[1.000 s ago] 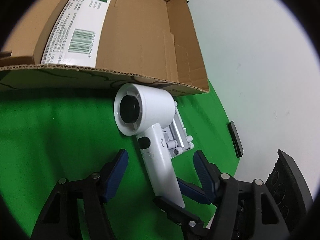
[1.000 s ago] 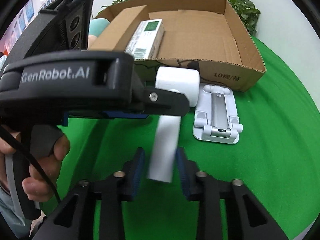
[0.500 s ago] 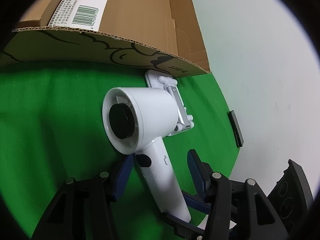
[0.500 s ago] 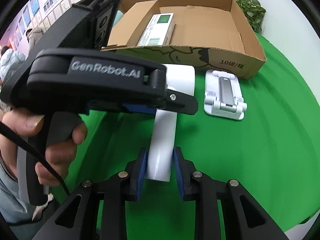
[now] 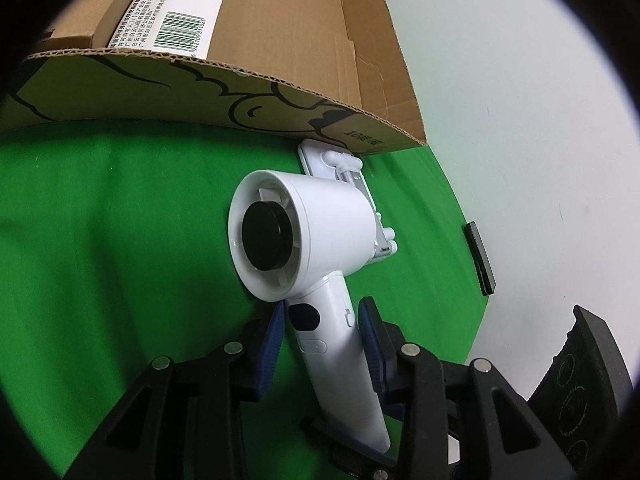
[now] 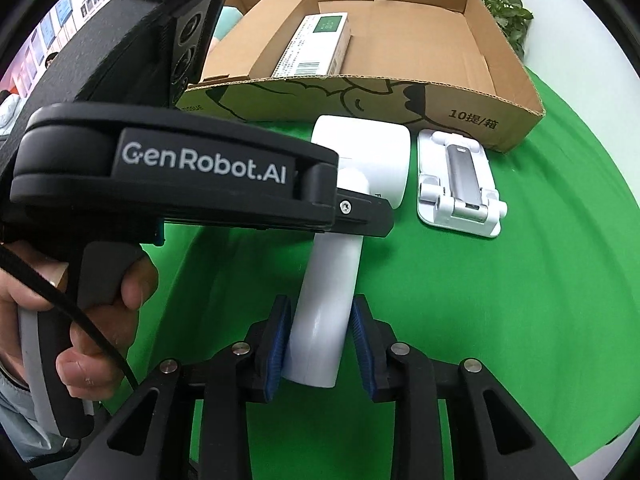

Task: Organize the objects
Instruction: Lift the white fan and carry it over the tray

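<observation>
A white hair dryer point(image 5: 304, 240) is held above the green cloth, its black-centred barrel end facing the left wrist camera. My left gripper point(image 5: 322, 336) is shut on the upper handle just below the barrel. My right gripper point(image 6: 318, 340) is shut on the lower end of the handle point(image 6: 324, 312); the left gripper's black body point(image 6: 180, 176) crosses over the handle in that view. A white folding phone stand point(image 6: 458, 184) lies on the cloth beside the dryer. The open cardboard box point(image 6: 500, 120) stands behind, holding a green-and-white carton point(image 6: 320, 48).
A brown flap or inner box point(image 6: 260, 44) lies in the box's left part. A black flat object point(image 5: 480, 258) lies at the cloth's right edge by the white wall. Green plants point(image 6: 508, 8) stand behind the box.
Both grippers closed onto the dryer's handle, the right first, then the left. The dryer has lifted and come nearer to the cameras, away from the box front.
</observation>
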### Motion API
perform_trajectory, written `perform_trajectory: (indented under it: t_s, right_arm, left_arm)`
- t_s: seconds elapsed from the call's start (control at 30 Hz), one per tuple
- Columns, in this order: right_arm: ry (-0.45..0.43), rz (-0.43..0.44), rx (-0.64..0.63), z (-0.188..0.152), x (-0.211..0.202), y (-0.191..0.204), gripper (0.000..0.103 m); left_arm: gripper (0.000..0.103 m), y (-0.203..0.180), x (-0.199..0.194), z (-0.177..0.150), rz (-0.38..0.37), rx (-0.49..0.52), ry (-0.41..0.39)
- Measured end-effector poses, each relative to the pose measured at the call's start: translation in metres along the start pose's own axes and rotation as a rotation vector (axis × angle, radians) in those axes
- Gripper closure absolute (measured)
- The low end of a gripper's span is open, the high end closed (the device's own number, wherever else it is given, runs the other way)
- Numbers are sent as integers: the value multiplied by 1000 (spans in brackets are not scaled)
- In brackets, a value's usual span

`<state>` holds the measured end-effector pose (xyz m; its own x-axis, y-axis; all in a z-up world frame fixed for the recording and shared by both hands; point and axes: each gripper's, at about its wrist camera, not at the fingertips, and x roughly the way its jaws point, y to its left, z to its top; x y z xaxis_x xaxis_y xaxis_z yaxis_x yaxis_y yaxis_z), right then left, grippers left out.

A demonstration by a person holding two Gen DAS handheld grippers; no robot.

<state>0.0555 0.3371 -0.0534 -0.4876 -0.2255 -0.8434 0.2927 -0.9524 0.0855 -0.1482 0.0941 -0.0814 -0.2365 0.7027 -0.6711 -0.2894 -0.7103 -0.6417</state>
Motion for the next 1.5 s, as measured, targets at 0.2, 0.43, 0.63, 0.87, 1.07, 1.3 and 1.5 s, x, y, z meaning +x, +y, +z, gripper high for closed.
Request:
perform_trajectory:
  t_s: [0.2,0.43,0.63,0.87,1.07,1.3,1.5]
  right_arm:
    - [-21,7,16,-3,-10,5,75]
    - [-118,2,-3,16,-42,11,75]
    - [-216,16,-15,51,-85,21,75]
    - [-366,14,-17,108,-146,35,75]
    - [-438,-2,-33,154,-182,37,75]
    - [-423,8,-32,220,-174,25,75]
    - [-373,11,-24,271,-149,15,75]
  left_arm:
    - [68,-7,-12,-6,29,36,-24]
    - [68,-34,-44,14,44,98,-107]
    - [68,-70,-97,43,76,171,-189]
    - [69,-134,-153,92,120,306,-296]
    - [69,-173,-163,128,111,339,-353]
    - [69,-172,-166,182,140,335,-328]
    - [69,-158,-153,218,137,300,-295]
